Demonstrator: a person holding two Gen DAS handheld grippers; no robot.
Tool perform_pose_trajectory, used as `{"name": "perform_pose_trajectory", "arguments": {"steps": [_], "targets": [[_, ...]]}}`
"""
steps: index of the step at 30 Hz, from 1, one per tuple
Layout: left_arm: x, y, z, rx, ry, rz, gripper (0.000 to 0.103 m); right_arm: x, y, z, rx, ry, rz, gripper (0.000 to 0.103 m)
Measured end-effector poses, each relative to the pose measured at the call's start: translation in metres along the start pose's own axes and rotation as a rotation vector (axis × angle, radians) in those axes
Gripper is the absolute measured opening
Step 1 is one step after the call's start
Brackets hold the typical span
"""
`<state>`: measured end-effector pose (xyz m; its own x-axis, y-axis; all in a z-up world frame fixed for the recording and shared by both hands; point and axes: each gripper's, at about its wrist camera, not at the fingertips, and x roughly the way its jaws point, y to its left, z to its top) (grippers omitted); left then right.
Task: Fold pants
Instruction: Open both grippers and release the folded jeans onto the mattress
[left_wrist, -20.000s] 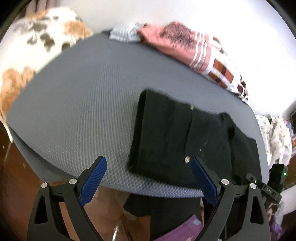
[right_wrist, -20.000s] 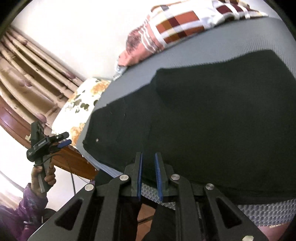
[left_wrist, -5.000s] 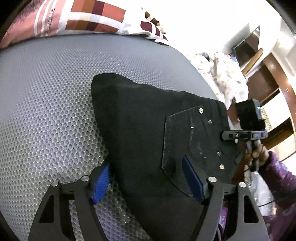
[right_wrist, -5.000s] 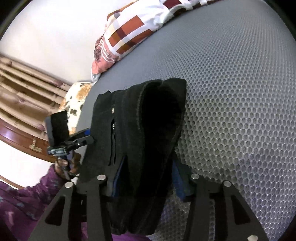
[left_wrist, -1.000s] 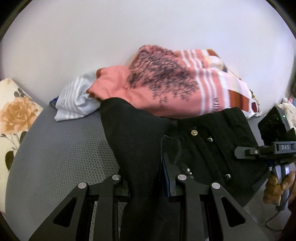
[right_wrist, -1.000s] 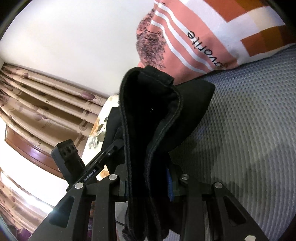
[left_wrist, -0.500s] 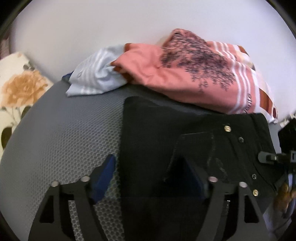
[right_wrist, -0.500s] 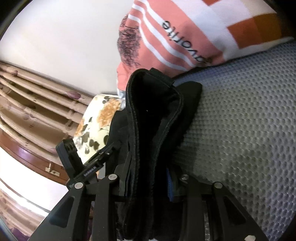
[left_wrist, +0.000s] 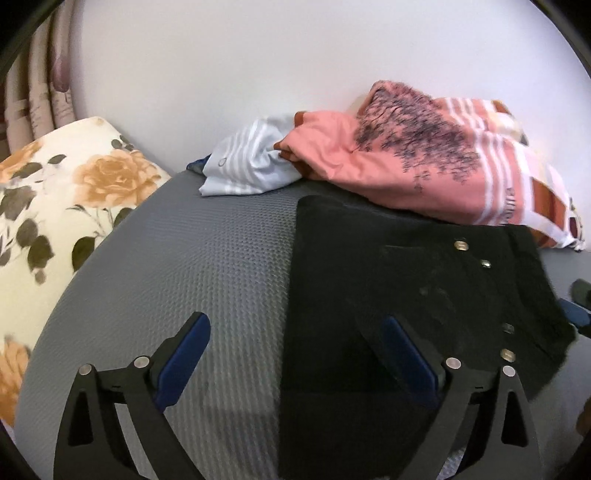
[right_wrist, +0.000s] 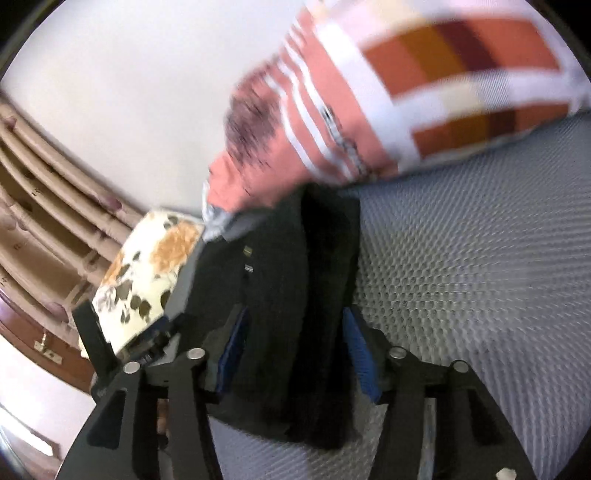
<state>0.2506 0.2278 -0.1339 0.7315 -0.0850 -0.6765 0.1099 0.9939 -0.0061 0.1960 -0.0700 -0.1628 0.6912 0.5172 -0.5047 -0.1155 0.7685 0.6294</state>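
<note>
- The black pants lie on the grey mattress as a compact folded packet, close to the far edge, where the wall is.
- Their far end touches the pink patterned pillow; a striped white cloth lies just beside that pillow, and a floral cushion is at the left edge of the mattress.
- In the left wrist view the top layer looks flat, with the metal rivets facing up. In the right wrist view, several layers are stacked at the side of the packet.
- The left gripper is wide open and holds nothing; one finger is over the bare mattress, the other over the pants.
- The right gripper has its jaws parted on both sides of the stacked edge. They seem not to press it, but this view is blurred, so I am not fully sure.
- I judge that the folding is essentially done and the packet is set down. What is left is probably only to draw both grippers away, and perhaps to smooth the loose corner at the right.
</note>
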Motion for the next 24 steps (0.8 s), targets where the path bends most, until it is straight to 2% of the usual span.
{"name": "perform_pose_trajectory", "arguments": {"steps": [1, 3, 7, 15, 19, 24], "targets": [[-0.007, -0.003, -0.002, -0.003, -0.019, 0.012, 0.096, -0.01, 0.013, -0.006, -0.042, -0.027, -0.03, 0.087], [-0.023, -0.01, -0.009, -0.004, -0.072, 0.056, 0.098, -0.025, 0.034, -0.017, -0.137, -0.075, -0.091, 0.092], [-0.038, -0.016, -0.017, -0.021, -0.119, 0.047, 0.101, -0.031, 0.064, -0.039, -0.308, -0.091, -0.224, 0.098], [-0.039, -0.03, -0.034, 0.032, -0.151, 0.062, 0.101, -0.022, 0.073, -0.052, -0.298, -0.125, -0.387, 0.099], [-0.042, -0.035, -0.038, 0.058, -0.175, 0.064, 0.101, -0.022, 0.08, -0.06, -0.314, -0.158, -0.392, 0.102], [-0.045, -0.038, -0.041, 0.077, -0.187, 0.057, 0.101, -0.011, 0.09, -0.069, -0.381, -0.134, -0.399, 0.102]]}}
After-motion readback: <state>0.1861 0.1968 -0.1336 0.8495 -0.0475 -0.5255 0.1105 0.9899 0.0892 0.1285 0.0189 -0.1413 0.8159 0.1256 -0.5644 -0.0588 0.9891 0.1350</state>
